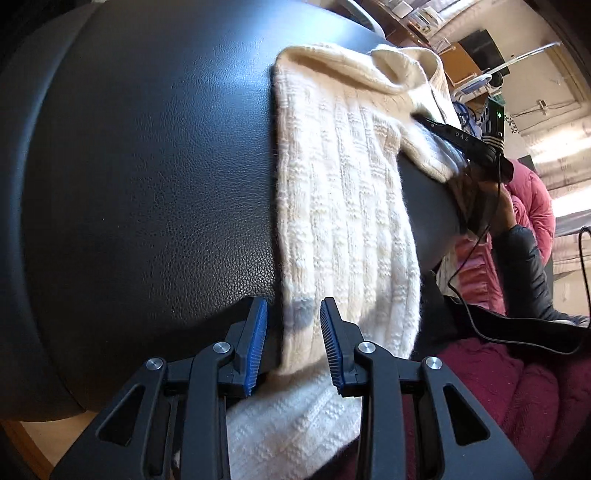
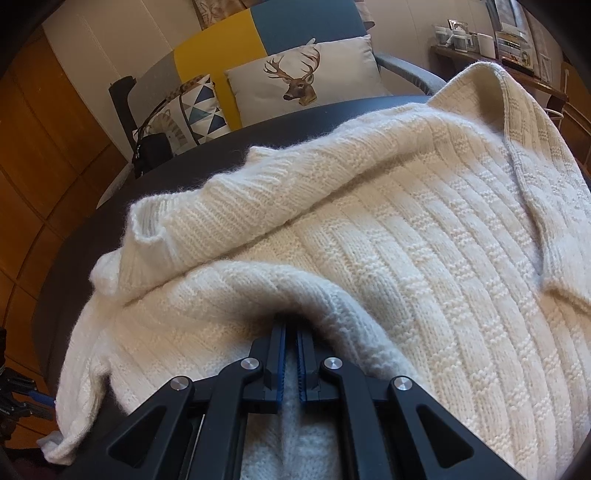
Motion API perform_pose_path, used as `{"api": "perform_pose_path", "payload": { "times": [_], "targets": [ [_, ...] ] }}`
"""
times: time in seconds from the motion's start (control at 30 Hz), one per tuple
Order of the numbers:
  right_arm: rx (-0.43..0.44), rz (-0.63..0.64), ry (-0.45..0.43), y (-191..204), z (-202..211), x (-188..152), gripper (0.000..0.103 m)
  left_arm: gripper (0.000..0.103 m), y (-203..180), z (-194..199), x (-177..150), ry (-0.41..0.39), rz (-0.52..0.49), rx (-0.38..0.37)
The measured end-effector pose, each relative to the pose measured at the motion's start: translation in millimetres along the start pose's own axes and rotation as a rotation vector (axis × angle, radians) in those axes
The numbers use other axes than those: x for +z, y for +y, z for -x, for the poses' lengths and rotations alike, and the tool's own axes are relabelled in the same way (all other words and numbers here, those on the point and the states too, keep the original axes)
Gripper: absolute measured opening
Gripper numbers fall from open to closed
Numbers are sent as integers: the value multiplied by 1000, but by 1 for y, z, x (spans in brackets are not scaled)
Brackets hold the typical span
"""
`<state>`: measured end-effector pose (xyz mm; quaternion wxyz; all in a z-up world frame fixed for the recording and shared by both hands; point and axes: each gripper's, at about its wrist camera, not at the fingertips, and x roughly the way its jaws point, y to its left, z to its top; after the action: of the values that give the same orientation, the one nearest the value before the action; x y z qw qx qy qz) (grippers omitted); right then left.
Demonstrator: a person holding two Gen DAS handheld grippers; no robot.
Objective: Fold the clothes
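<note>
My left gripper [image 1: 293,334] sits nearest, pads apart and straddling the sweater's [image 1: 343,206] near edge without pressing it. The cream knit sweater lies along the right side of the black leather counter [image 1: 147,192], its left edge running straight up, with a wide bare stretch of counter to the left. My right gripper [image 2: 291,354] is clamped on a raised fold of the sweater [image 2: 406,258], which hangs over the counter's near rim. One sleeve [image 2: 258,192] lies folded across the body. Beyond the counter's far edge are a deer cushion [image 2: 306,85] and a chair [image 2: 288,26].
</note>
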<state>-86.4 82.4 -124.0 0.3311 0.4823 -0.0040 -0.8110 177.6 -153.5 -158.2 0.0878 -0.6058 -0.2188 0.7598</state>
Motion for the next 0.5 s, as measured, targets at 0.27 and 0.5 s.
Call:
{"api": "perform_pose_path", "payload": {
  "times": [0.27,0.5],
  "targets": [
    [-2,2,-3,1,0,-1,4,46,-22,-10,-2,-9,-66,-5],
    [-61,45,7,10,0,0,4,5,-22,2,-5,-134,-56,180]
  ]
}}
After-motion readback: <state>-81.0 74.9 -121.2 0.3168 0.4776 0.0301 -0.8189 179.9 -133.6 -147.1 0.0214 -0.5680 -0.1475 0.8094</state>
